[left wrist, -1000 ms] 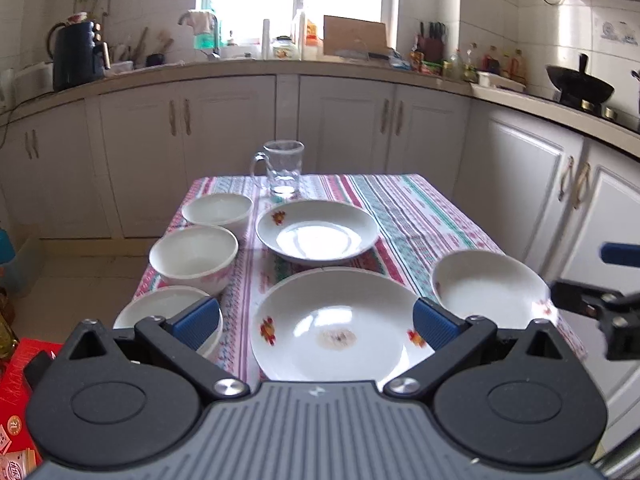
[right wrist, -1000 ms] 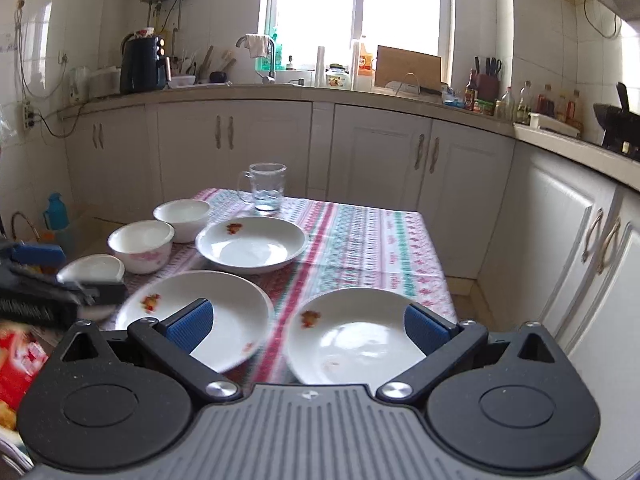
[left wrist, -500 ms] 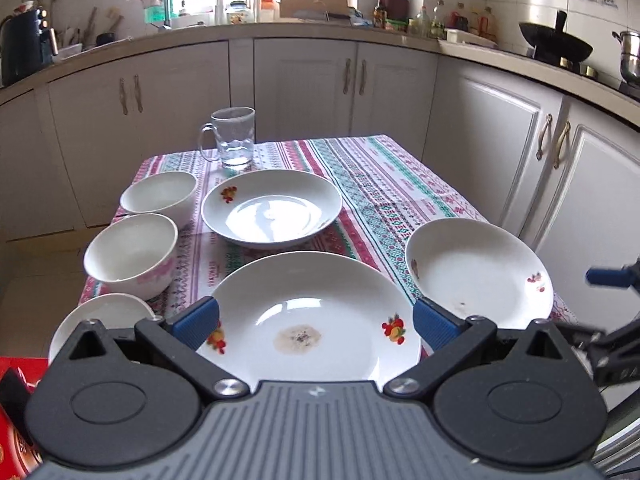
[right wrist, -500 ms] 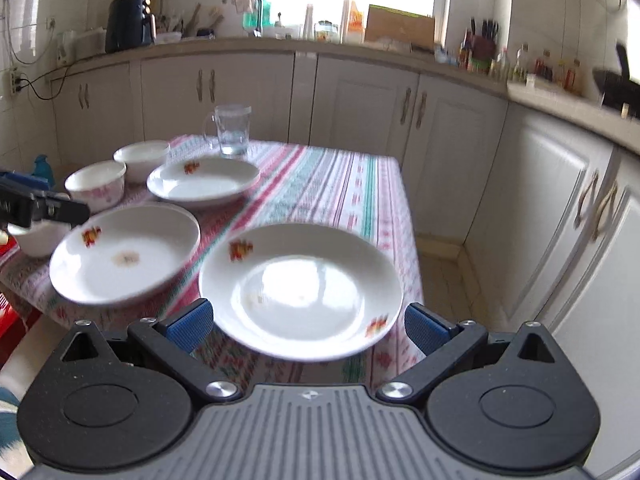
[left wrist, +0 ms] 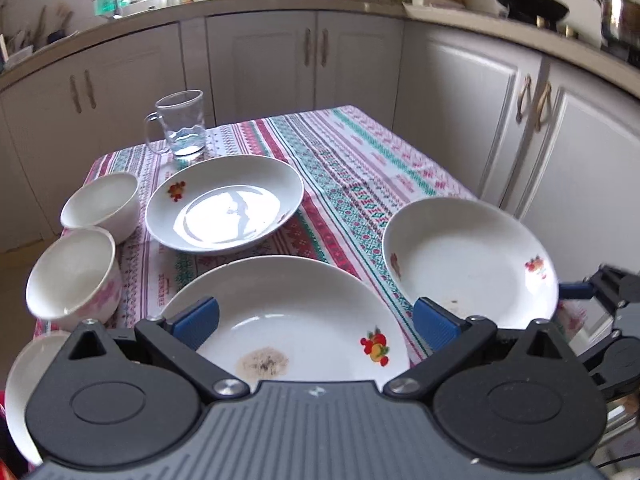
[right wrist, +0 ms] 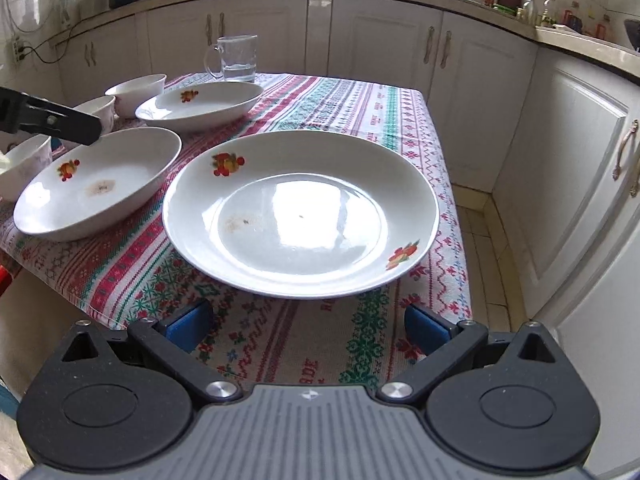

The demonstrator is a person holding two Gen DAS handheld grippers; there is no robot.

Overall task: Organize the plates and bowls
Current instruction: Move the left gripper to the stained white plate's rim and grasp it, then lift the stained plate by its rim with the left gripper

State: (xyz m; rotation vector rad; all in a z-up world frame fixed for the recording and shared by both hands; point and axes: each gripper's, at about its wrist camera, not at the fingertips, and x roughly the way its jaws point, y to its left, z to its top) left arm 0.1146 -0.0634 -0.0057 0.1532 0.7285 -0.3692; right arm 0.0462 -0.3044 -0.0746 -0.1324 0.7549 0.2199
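Note:
Three white fruit-print plates lie on the striped tablecloth: a near plate point(left wrist: 288, 320), a right plate point(left wrist: 468, 260) and a far plate point(left wrist: 224, 204). Three white bowls point(left wrist: 74, 276) stand along the left edge. My left gripper point(left wrist: 316, 320) is open, hovering over the near plate's front rim. My right gripper point(right wrist: 306, 322) is open, low at the table's front edge, just short of the right plate point(right wrist: 300, 212). The near plate point(right wrist: 100, 184) and far plate point(right wrist: 200, 104) also show in the right wrist view. Both grippers are empty.
A glass mug point(left wrist: 182, 126) with some water stands at the table's far side. White kitchen cabinets point(left wrist: 264, 64) and a countertop surround the table point(left wrist: 360, 160). The right gripper's body point(left wrist: 612, 300) shows at the left view's right edge.
Both grippers have moved forward and down towards the table. The left one now hangs over the near plate; the right one has dropped to the table's front edge by the right plate.

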